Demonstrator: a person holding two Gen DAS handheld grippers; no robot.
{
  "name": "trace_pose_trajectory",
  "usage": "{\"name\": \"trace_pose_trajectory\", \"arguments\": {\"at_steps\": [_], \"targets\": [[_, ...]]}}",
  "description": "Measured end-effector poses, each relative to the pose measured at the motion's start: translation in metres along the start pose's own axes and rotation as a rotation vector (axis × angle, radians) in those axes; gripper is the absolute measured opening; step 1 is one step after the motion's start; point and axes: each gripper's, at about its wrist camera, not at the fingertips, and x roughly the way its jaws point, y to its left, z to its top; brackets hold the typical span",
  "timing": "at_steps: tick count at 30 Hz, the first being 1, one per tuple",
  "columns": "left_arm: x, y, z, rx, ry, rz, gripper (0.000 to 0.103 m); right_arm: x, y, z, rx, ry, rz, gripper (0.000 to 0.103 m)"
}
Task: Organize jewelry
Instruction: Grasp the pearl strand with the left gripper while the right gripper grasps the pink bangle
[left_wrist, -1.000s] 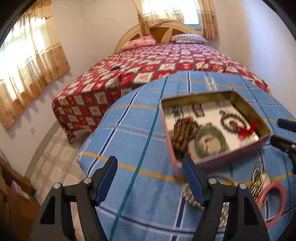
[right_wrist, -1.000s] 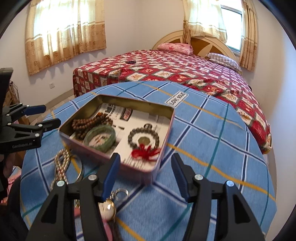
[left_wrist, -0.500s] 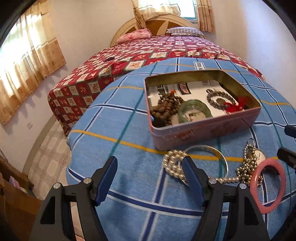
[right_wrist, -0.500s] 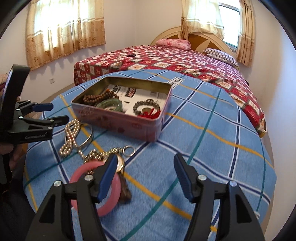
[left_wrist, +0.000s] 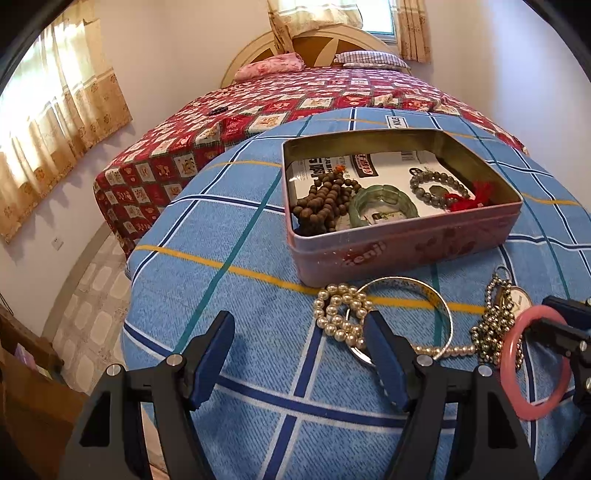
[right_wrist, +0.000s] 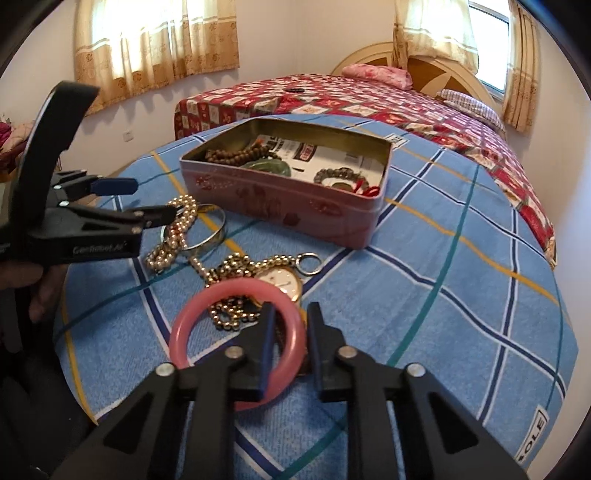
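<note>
The pink bangle (right_wrist: 238, 341) lies flat on the blue cloth (right_wrist: 443, 295), directly under the right gripper (right_wrist: 290, 325), with its far-right rim threaded between the fingers: one finger (right_wrist: 267, 328) inside the ring, the other outside. The jaws are narrowed about the rim, though firm contact cannot be told. The tin (right_wrist: 295, 206) stands ahead and slightly left, beyond the watch (right_wrist: 282, 280). The right gripper is judged much the nearer to the bangle. The left gripper (left_wrist: 299, 332) is spread wide and holds nothing, one finger (left_wrist: 384, 354) just over the pearls (left_wrist: 341, 310) and the metal bangle (left_wrist: 417, 288)
</note>
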Motion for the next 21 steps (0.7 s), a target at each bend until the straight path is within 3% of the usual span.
{"name": "trace_pose_trajectory", "arguments": {"at_steps": [7, 10, 12, 15, 21], "targets": [[0.002, 0.002, 0.001, -0.012, -0.008, -0.019, 0.07, 0.0, 0.003, -0.003, -0.008, -0.013, -0.009, 0.018], [0.002, -0.001, 0.001, -0.008, -0.001, -0.073, 0.05, 0.0, 0.006, -0.003, -0.014, -0.014, -0.015, 0.018], [0.005, -0.004, 0.001, 0.001, 0.018, -0.096, 0.023, 0.0, 0.006, -0.003, -0.014, -0.015, -0.016, 0.018], [0.002, -0.007, 0.0, 0.02, 0.017, -0.102, 0.009, 0.0, 0.006, -0.002, -0.013, -0.016, -0.014, 0.018], [-0.022, -0.002, 0.008, 0.026, -0.027, -0.116, 0.006, -0.008, 0.004, 0.0, 0.001, -0.056, 0.006, 0.015]]}}
